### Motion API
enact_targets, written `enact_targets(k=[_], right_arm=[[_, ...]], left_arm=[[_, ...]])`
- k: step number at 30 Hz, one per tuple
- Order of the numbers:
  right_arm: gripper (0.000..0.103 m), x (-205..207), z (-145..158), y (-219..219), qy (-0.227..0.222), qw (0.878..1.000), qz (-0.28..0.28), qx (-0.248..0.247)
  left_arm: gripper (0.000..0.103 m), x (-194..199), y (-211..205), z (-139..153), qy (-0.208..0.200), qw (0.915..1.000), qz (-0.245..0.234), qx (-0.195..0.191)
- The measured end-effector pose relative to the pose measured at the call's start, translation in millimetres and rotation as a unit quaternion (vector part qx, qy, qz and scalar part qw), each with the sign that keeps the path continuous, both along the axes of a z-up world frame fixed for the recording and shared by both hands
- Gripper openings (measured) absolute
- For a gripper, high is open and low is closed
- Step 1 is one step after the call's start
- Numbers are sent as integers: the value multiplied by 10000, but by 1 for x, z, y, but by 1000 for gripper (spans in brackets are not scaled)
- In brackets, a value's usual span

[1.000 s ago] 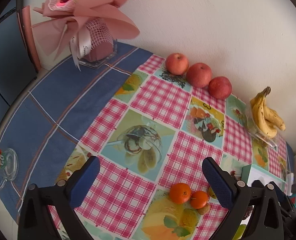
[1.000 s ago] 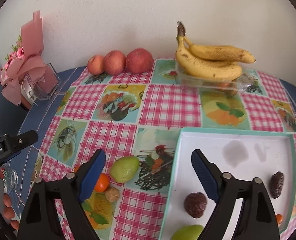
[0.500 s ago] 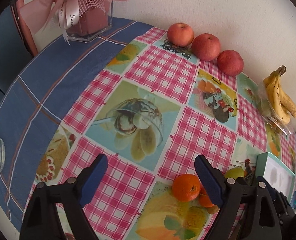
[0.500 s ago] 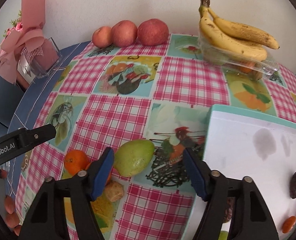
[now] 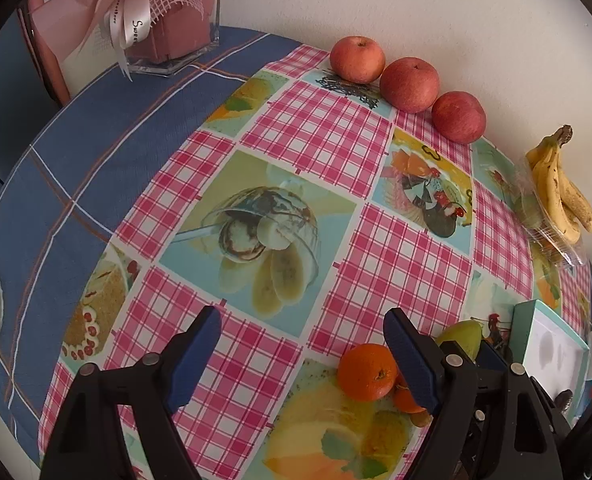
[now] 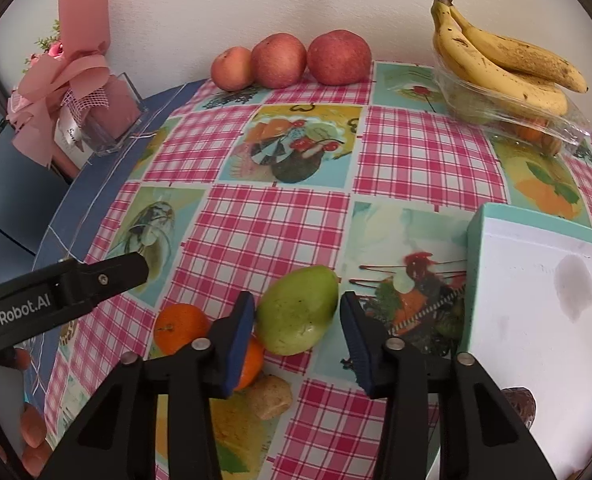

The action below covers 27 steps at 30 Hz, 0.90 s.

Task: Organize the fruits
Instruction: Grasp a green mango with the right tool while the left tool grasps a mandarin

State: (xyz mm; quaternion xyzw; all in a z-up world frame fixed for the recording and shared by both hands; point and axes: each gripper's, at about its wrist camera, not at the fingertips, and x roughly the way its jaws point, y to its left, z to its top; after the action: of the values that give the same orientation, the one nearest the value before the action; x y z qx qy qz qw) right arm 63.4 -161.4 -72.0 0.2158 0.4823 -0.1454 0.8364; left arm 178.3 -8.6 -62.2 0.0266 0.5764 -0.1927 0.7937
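Between right tongs (image 6: 296, 330): mango (image 6: 298, 310) (tip up-right).

"genrobot.ai" on the left gripper (image 6: 62, 298); ribbon (image 5: 136, 20) perhaps reads "sweet".

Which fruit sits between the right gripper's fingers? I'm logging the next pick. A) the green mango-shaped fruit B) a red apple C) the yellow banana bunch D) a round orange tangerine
A: in the right wrist view the green mango-shaped fruit lies between the open right gripper fingers, not yet clamped.
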Motion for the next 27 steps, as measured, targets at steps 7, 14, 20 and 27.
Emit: enact_targets(k=[7, 14, 20, 27], right_arm=[[44, -4, -1, -5, -79, 9997, -86, 202], [44, -15, 3, -16, 84, 9993, -294, 236], [44, -23, 9, -23, 123, 9988, -394, 264], [44, -26, 17, -25, 69, 9989, -380, 268]], left_arm=[[86, -1, -1, -1, 88, 10000, -8, -42], [78, -4, -2, -3, 273, 9995, -61, -176], [67, -10, -8, -7, 498, 9981, -169, -320], [50, -16, -14, -11, 751, 9956, -285, -488]])
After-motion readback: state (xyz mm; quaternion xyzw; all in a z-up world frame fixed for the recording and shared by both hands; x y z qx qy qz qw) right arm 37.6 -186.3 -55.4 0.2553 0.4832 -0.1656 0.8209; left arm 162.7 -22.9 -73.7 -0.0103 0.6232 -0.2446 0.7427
